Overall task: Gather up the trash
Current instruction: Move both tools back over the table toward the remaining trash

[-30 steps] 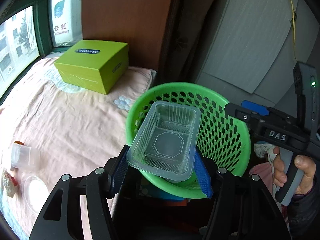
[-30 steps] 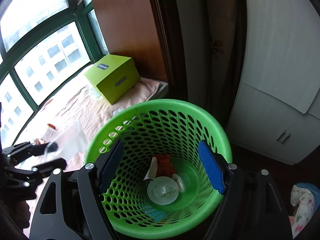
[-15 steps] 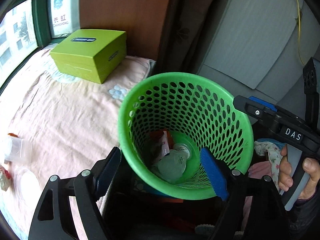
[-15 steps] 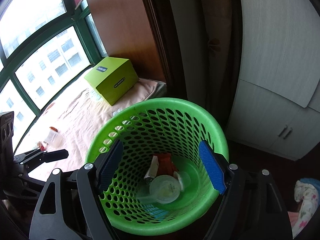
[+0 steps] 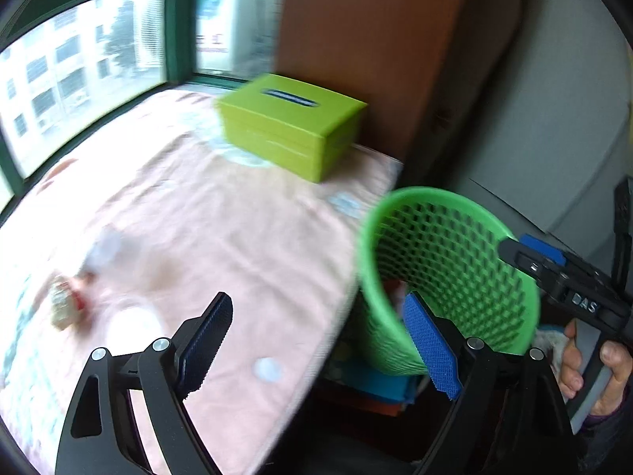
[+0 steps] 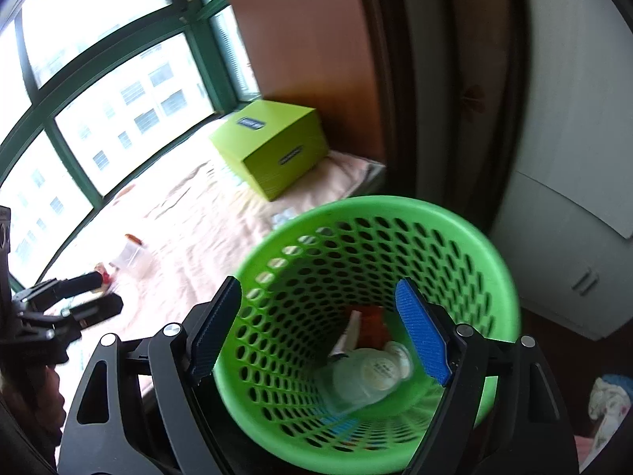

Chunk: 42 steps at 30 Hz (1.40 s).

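Both tongs gape empty: left tongs (image 5: pixel 316 346), right tongs (image 6: pixel 322 330).

left-wrist blur: we can't identify the small items (image 5: pixel 69 304) ahead-left of the left gripper (image 5: pixel 320 346)
basket (image 6: pixel 490 261) contents: clear tub (image 6: pixel 352 386) smeared, outline unsure
basket base: cut off behind right gripper (image 6: pixel 316 330)
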Motion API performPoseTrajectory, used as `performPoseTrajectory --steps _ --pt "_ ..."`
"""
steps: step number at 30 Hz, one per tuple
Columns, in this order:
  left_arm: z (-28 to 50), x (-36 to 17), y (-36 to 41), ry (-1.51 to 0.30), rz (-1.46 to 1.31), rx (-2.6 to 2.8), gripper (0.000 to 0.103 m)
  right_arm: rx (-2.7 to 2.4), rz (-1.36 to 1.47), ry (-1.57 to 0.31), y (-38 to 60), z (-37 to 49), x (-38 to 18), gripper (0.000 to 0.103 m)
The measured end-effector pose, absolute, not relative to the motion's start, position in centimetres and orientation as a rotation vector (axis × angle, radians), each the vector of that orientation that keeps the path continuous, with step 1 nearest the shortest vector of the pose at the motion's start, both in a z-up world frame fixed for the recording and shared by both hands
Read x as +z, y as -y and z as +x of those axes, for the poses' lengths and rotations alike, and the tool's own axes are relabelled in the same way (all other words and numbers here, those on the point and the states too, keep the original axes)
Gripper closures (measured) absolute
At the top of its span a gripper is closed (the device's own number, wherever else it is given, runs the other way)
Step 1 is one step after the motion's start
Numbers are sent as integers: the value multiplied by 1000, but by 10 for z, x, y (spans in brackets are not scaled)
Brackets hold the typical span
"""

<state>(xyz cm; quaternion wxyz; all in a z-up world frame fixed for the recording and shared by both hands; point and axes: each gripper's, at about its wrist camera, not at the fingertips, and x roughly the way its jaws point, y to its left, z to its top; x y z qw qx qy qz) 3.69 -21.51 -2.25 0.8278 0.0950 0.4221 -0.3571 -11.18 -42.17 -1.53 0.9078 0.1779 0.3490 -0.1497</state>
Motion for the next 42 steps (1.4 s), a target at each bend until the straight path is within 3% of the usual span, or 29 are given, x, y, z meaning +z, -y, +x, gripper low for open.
performPoseTrajectory --steps 17,33,36,42 --pt "123 -34 83 -891 100 -380 18 -114 287 -770 346 -44 -20 21" --pt "196 -91 36 -970 58 -229 19 -16 227 -830 293 -4 -33 19" --pt "203 -98 36 -988 41 -237 22 1 215 -841 285 2 -36 19" --pt "215 -112 34 -1025 14 -258 39 30 196 -861 272 12 -44 19"
